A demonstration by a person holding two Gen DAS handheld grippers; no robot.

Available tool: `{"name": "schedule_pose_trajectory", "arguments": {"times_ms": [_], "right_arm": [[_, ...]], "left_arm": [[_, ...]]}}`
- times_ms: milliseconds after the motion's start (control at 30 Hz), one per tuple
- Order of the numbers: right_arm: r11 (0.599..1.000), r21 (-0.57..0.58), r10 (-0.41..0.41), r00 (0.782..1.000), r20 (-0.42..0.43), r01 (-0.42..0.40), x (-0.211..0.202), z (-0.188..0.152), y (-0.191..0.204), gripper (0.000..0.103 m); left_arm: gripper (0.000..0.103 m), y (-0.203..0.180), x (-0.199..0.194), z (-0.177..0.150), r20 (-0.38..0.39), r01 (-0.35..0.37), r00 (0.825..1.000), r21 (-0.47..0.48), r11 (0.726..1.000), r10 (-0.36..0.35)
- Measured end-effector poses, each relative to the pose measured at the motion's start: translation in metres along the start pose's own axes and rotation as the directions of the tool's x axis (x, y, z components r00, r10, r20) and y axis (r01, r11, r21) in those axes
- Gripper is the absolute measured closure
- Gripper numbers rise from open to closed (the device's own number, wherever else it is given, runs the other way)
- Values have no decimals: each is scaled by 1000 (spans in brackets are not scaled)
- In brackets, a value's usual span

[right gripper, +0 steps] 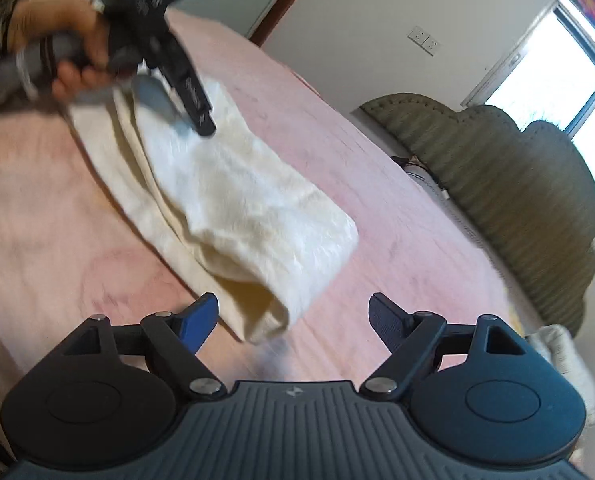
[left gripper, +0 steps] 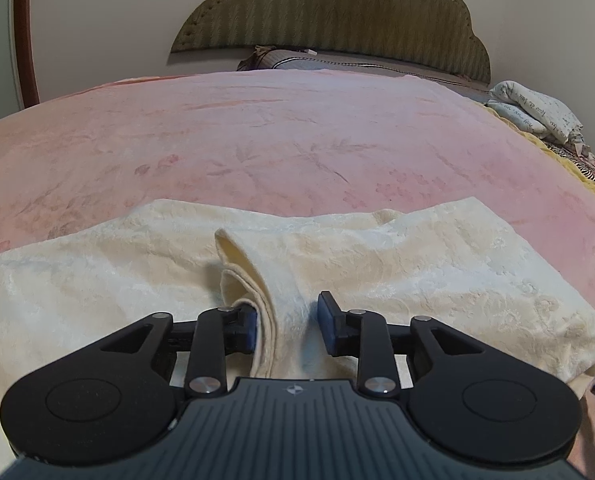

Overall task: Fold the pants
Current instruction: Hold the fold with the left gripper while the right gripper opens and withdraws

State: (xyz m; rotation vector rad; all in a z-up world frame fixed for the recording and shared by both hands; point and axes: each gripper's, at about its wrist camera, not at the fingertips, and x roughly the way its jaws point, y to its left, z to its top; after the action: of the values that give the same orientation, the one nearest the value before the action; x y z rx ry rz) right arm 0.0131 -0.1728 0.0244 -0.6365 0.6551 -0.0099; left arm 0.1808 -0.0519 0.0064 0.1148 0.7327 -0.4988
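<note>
from the left wrist we look low across a bed [left gripper: 297,140] covered by a pink blanket, with a green headboard [left gripper: 337,12] against the far wall and a pillow [left gripper: 537,112] at the far right. cream pants [left gripper: 417,248] lie spread across the near part of the blanket, already doubled over in layers. our left gripper [left gripper: 289,326] sits right on them: a raised fold of cloth runs between its blue pads, the left pad touching the folded edge, the right pad a little apart from it. so these jaws are partly spread around the fold, not yet pinching it

from the right wrist, in a blurred picture, we see the pants [right gripper: 237,200] as a long cream bundle lying slantwise on the pink blanket, one end near our right gripper [right gripper: 293,314]. its jaws stand wide apart with nothing between them, hovering just beside that near end. at the far end our left hand [right gripper: 77,52] holds the other gripper down on the cloth. a window [right gripper: 557,80] glows at the upper right

we judge the fold is partway done. to do this step well, we should close the left jaws on all layers of the fold, bring the right jaws squarely over the near end, grip every layer, then lift both ends evenly so edges stay aligned
</note>
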Motion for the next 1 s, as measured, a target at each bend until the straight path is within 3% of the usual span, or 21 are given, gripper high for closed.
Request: {"name": "schedule_pose_trajectory", "arguments": {"times_ms": [233,333,367,433,500,567,633,733,867,933,1000], "right_arm": [[985,-47,-169,986,-12,168,32,-3,12,20],[941,-156,-301,953,15,300,45,-4,34,20],[918,-183,-356,935,5,351,51,-6,38,14],[919,-96,-386,922,-20,383,51,-11,27,6],[946,149,-275,957,-92,286,48,-19,-5,5],[915,360,-147,982,-120,181,47,-31,-33,5],[879,463,-65,991,-119,114,46,-40,-49,5],[883,461,-42,993,-108,87,43,-42,-50,5],[956,288,-48,997,-54,62,23,-37,-36,5],[987,161,6,1000,-17,-3,8,-35,-30,5],[975,185,117,992,39,-123,-6,-31,-41,6]], "left_arm": [[61,1,0,-2,5,-20,1000,-7,1000,20],[61,-3,2,-5,8,-43,999,10,999,43],[64,-2,2,-5,9,-47,999,10,999,46],[64,0,2,-6,10,-36,999,1,999,36],[64,2,3,-6,15,-32,999,-5,999,32],[64,2,3,-7,22,-32,999,0,999,32],[63,1,3,-9,31,-36,999,12,999,35],[62,-1,2,-11,41,-44,998,29,999,43],[61,2,1,-8,35,-38,999,13,999,37],[60,5,-2,-7,33,-39,999,-3,999,40],[60,7,-3,-6,36,-42,998,-23,999,42]]}}
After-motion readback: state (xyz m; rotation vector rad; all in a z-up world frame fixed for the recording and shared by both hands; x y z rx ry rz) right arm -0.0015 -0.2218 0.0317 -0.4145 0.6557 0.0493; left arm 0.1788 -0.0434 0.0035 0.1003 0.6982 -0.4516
